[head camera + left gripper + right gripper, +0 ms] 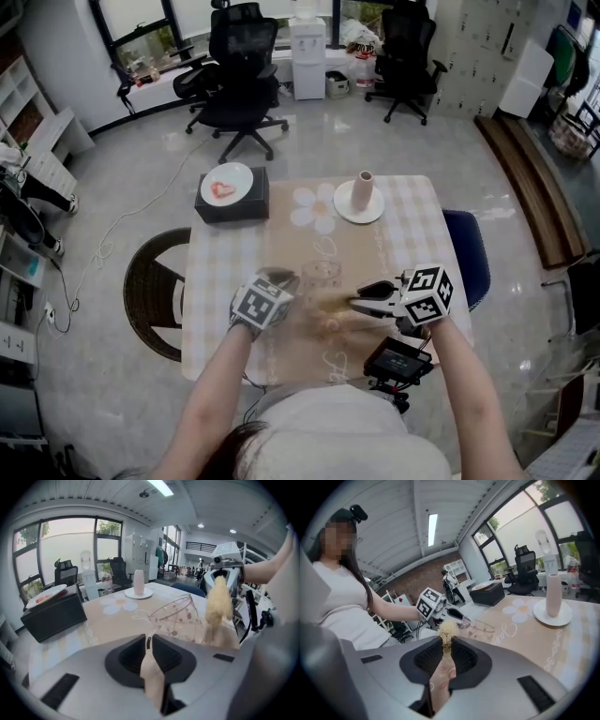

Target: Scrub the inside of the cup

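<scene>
**A:** Cup (180, 616) first. Where is it?

**B:** It's pinched by its rim in the left hand-held gripper (149, 641), whose jaws are clenched on the thin glass. It sits tilted just ahead of those jaws, low over the surface (403, 234). I can't tell whether its base touches.

**A:** And the right hand-held gripper (446, 644)?

**B:** It's clamped on a pale yellow scrubber (447, 631). The tuft sticks out ahead of its jaws, just beside the cup, and looks to be outside the glass.

**A:** What could go wrong from here?

**B:** I'd say the rim grip is the weak spot. A hard push with the scrubber would lever the glass round in the left jaws, and it could slip out or crack. If the scrubber goes in off-centre, the right jaws might knock the rim. The scrubber is held by one end only, so it could snag inside and pull free.
</scene>
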`<state>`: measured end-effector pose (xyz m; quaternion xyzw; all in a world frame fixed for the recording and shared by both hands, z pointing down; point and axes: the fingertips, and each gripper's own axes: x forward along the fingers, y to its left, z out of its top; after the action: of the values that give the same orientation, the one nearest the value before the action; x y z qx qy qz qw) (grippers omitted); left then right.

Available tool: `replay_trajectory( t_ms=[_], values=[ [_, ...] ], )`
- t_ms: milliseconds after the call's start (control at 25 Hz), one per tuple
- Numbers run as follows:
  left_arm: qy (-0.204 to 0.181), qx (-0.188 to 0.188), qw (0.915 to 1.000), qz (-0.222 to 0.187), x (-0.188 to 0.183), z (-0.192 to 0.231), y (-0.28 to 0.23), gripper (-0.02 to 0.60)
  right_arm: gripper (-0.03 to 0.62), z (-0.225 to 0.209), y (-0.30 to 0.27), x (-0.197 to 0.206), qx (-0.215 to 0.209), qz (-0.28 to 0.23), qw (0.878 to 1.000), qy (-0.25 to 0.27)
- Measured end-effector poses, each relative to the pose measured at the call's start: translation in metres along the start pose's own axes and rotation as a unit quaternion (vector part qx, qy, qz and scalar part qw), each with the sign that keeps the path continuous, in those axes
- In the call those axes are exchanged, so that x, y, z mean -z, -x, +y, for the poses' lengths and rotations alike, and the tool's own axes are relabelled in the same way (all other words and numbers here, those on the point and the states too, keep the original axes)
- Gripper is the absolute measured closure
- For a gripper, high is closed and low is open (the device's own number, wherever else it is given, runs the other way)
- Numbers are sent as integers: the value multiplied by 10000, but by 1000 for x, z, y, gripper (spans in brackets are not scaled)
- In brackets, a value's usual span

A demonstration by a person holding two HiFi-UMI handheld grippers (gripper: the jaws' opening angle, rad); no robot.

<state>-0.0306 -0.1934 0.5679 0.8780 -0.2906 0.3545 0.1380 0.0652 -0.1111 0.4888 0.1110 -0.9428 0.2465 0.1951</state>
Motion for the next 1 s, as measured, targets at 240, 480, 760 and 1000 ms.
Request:
replay_trajectory(
  t_ms=[240,480,760,1000],
  values=[
    [-233,41,9997,-31,2,-2,0,532,539,-10,9,-28,35,-731,9973,-73],
    [-350,20,9994,-13,1,-3,-1,532,539,-18,1,-20,126,-551,9984,-83],
    [-334,22,9994,-28,0,-3,-1,532,539,-28,-5,-7,354,-249,9989,-197],
    [-359,22,9994,-14,0,-1,-1,532,539,-22,-16,15,261,243,9992,-186]
  ],
)
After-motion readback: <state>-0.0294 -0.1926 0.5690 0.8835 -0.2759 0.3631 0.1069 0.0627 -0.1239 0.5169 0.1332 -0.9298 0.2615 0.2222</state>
